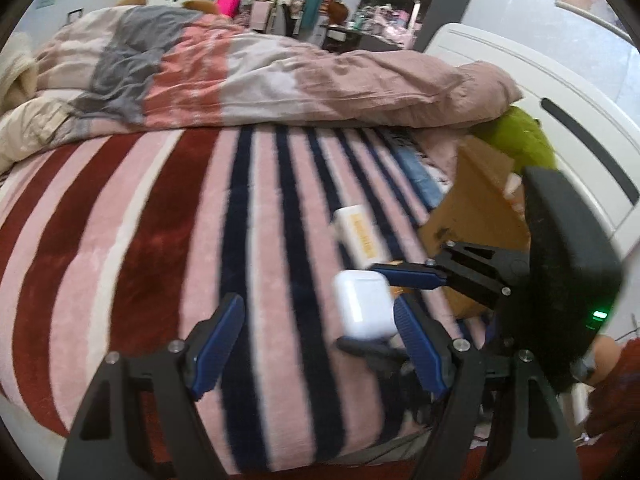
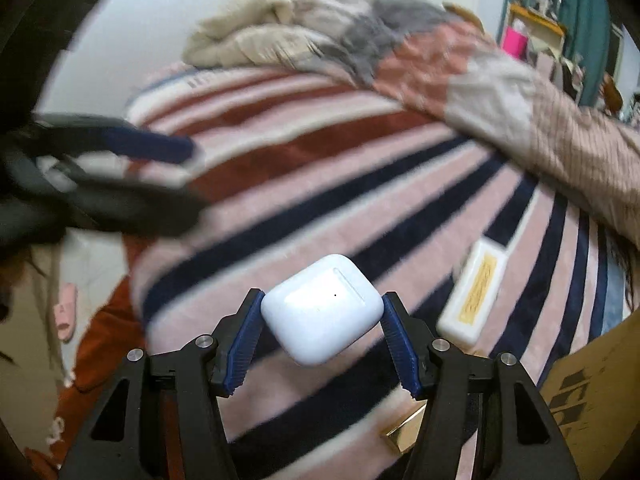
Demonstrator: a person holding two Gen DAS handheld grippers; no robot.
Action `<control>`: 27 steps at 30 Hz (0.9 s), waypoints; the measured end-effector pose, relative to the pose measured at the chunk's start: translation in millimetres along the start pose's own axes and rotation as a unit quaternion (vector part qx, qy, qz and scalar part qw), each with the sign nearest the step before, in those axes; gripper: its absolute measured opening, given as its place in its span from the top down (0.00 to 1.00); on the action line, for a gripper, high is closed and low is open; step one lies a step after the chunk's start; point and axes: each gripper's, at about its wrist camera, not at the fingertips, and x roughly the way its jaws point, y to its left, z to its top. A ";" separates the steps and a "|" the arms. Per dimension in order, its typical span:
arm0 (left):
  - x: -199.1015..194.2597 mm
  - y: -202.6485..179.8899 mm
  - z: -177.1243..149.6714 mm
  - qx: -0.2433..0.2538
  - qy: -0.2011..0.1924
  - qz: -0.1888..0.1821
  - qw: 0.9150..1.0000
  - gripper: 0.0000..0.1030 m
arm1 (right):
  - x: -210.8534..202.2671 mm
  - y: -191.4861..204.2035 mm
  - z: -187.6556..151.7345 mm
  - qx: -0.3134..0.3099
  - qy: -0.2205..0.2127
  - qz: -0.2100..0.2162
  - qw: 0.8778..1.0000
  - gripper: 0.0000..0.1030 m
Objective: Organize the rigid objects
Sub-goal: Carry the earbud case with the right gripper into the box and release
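Observation:
My right gripper point(image 2: 323, 300) is shut on a white earbud case point(image 2: 320, 308), its blue pads pressing both sides, and holds it above the striped blanket point(image 2: 360, 168). The left wrist view shows the same case point(image 1: 362, 308) gripped by the right gripper point(image 1: 380, 310), which comes in from the right. My left gripper point(image 1: 318, 320) stands open over the blanket point(image 1: 160, 220) with nothing pinched; it appears blurred at the left as the left gripper point(image 2: 188, 176) in the right wrist view. A white box with a yellow label point(image 2: 474, 296) point(image 1: 360, 236) lies on the blanket near a cardboard box point(image 1: 476, 208) point(image 2: 592, 392).
A rumpled pink and grey duvet point(image 1: 240, 68) covers the far side of the bed. A green plush toy point(image 1: 520, 140) sits by the white headboard point(image 1: 560, 92). A small gold object point(image 2: 404, 432) lies by the cardboard box. A pink slipper point(image 2: 66, 312) is on the floor.

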 end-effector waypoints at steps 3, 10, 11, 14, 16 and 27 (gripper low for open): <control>-5.3 -25.8 18.1 0.009 -0.007 -0.033 0.999 0.32 | -33.1 1.1 14.3 -0.001 -0.037 0.010 0.999 0.46; 0.6 -99.9 68.0 0.074 -0.004 -0.053 0.996 0.65 | -99.4 -29.5 24.0 0.021 -0.102 -0.008 0.995 0.46; 3.4 -109.5 73.4 0.083 -0.002 -0.054 0.995 0.66 | -108.1 -39.3 21.7 0.031 -0.106 -0.018 0.994 0.46; 19.7 -145.0 91.5 0.111 0.010 -0.066 0.992 0.66 | -127.0 -64.2 14.5 0.054 -0.113 -0.036 0.991 0.46; 30.8 -164.3 99.5 0.125 0.019 -0.076 0.989 0.66 | -141.0 -83.1 5.3 0.073 -0.113 -0.056 0.989 0.46; 106.3 -230.8 115.5 0.157 0.108 -0.127 0.973 0.63 | -166.5 -161.2 -41.5 0.154 -0.033 -0.107 0.982 0.46</control>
